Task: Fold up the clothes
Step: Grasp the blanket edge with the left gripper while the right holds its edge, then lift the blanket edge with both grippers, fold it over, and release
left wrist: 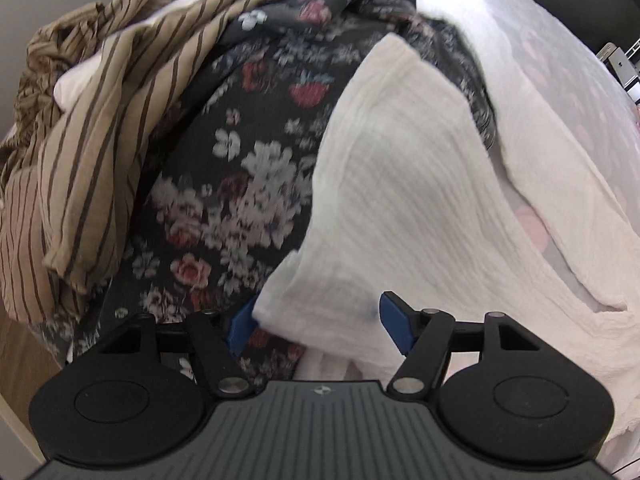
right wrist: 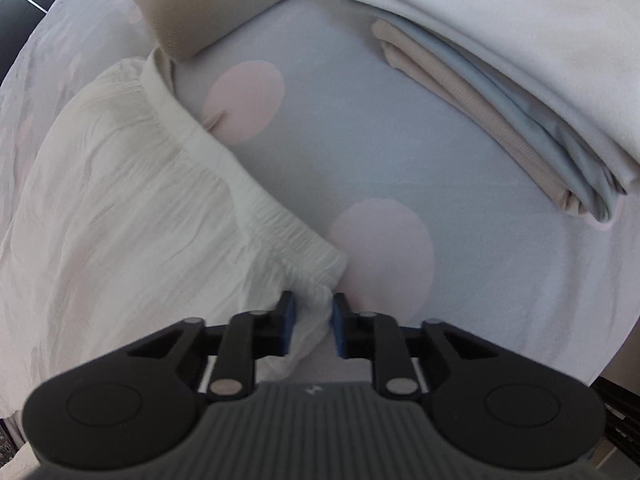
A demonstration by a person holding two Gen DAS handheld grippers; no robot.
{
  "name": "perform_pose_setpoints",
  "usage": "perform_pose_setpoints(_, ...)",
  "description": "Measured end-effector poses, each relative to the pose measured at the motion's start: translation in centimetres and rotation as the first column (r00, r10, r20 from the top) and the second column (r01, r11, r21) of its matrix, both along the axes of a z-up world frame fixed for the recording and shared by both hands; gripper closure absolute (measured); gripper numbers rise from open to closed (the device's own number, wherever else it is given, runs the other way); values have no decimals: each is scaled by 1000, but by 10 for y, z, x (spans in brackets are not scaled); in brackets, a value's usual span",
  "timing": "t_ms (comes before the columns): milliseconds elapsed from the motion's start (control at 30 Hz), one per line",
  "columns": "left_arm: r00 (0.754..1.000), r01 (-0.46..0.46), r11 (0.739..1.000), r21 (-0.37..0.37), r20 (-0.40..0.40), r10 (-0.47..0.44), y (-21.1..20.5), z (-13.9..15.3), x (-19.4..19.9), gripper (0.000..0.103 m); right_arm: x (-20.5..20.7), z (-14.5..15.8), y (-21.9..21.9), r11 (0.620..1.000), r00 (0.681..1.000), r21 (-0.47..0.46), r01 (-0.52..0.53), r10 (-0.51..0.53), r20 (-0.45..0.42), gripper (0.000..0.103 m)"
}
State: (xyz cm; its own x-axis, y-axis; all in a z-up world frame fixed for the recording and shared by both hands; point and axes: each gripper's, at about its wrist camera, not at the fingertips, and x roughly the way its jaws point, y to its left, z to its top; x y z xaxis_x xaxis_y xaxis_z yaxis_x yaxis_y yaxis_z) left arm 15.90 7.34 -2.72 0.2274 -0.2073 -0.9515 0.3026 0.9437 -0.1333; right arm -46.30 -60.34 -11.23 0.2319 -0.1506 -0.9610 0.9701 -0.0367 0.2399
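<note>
- Gripping risk first: the right claw [right wrist: 313,322] is pinching only a small bunched corner of the white crinkled garment [right wrist: 132,208], so the thin fabric is likely slipping out if pulled hard.
- Left claw [left wrist: 316,322] is standing spread wide, pinching nothing; the garment's lower corner [left wrist: 280,304] is lying between its blue pads, closer to the left pad [left wrist: 240,326].
- Closing from here is risking catching the dark floral garment [left wrist: 224,184] underneath along with the white one, dragging both.
- Striped tan garment [left wrist: 92,152] is piling just beside the floral one, well apart from the claw; probably not snagging.
- White garment is lying spread on the bed's dotted sheet [right wrist: 360,160], partly over the floral piece in the left wrist view.
- Folded stack [right wrist: 500,92] is sitting well apart from the right claw; a wide swing is risking knocking it.
- Both views are blurring somewhat, so pad contact on the left is hard to confirm.
</note>
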Motion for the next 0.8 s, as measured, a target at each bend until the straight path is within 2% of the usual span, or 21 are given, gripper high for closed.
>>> perform_pose_setpoints(100, 999, -43, 999, 33, -7, 43, 7, -2, -1, 38, 6, 0, 2, 1000, 999, -5, -18, 18, -28, 88)
perform_pose_setpoints(200, 997, -77, 997, -10, -26, 77, 15, -2, 1, 39, 12, 0, 3, 999, 998, -9, -30, 30, -50, 88)
perform_pose_setpoints(267, 996, -83, 996, -41, -17, 82, 17, -1, 1, 52, 14, 0, 3, 1000, 998, -10, -28, 28, -56, 88)
perform_pose_setpoints(300, 996, -84, 995, -53, -15, 83, 17, 0, 0, 67, 15, 0, 3, 1000, 998, -11, -23, 22, -62, 92)
perform_pose_setpoints(367, 997, -76, 995, -69, 7, 76, 17, 5, -3, 80, 14, 4, 3, 1000, 998, -16, 0, -1, -56, 99)
perform_pose_setpoints(400, 997, -74, 994, -85, 19, 76, 18, 8, -3, 90, 13, 7, 3, 1000, 999, -21, 15, -16, -47, 99)
perform_pose_setpoints(467, 995, -83, 986, -144, 36, 89, 22, 16, -4, 92, 9, 14, 3, 998, 999, -40, 42, -44, -25, 100)
perform_pose_setpoints(567, 988, -128, 955, -268, 48, 146, 32, 31, 1, 93, -5, 21, 2, 994, 994, -36, 105, -104, 34, 100)
perform_pose_setpoints(700, 972, -186, 874, -449, 46, 230, 40, 54, 16, 94, -19, 32, -2, 983, 974, -31, 180, -174, 142, 100)
perform_pose_setpoints(733, 969, -192, 858, -477, 49, 244, 40, 60, 20, 94, -19, 36, -4, 980, 967, -35, 198, -189, 170, 100)
perform_pose_setpoints(800, 964, -189, 844, -502, 71, 258, 32, 70, 30, 94, -29, 47, -8, 973, 949, -45, 227, -211, 234, 100)
